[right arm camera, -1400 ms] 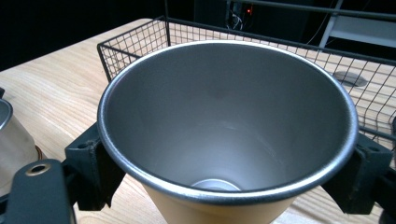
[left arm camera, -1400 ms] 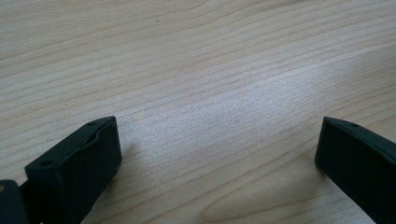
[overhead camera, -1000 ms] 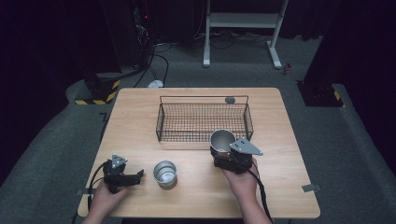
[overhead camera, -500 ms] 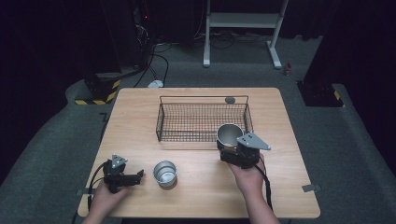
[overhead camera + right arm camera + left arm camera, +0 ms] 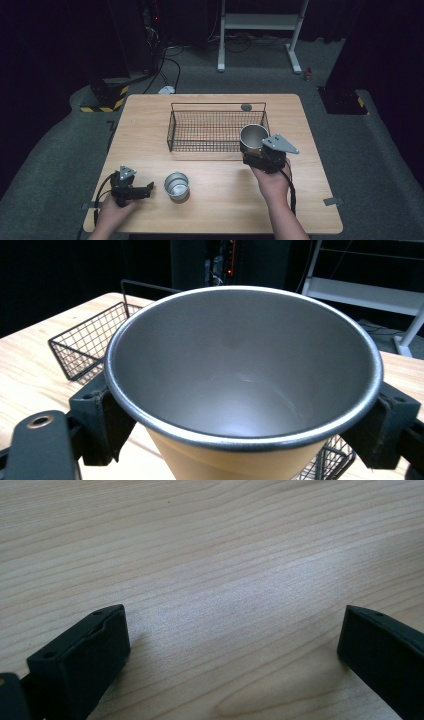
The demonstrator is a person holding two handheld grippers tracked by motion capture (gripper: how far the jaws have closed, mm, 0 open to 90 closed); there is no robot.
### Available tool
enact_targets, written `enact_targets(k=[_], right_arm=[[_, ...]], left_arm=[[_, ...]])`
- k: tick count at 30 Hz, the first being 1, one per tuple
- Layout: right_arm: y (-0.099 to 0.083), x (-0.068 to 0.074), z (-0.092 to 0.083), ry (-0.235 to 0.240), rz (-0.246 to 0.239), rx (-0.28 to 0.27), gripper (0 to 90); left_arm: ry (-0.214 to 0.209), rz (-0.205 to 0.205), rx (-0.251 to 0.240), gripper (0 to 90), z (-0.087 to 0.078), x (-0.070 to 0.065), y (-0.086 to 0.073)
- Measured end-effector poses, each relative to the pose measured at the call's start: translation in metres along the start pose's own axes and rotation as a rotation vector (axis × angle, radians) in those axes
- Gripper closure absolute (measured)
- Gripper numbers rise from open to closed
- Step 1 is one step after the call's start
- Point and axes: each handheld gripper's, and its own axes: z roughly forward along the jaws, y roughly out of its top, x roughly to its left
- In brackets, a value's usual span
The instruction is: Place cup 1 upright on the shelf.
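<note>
A metal cup is gripped between the 2 jaws of the right gripper. The cup is shiny grey inside, tan outside, with a round rolled rim. It is held upright, mouth up, over the near right corner of the wire basket. The left gripper is rested on the worktop, jaws spread wide around nothing. A second cup is stood just beside it, with bare wood around.

two metal cups, one wire basket
</note>
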Motion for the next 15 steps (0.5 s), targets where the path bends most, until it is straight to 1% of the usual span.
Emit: enact_targets(k=[5, 15], right_arm=[[0.006, -0.004, 0.003, -0.01, 0.0, 0.0, 13.6], [0.017, -0.005, 0.012, -0.016, -0.004, -0.004, 13.6]], left_arm=[[0.0, 0.0, 0.0, 0.6, 0.0, 0.0, 0.0], [0.0, 0.0, 0.0, 0.6, 0.0, 0.0, 0.0]])
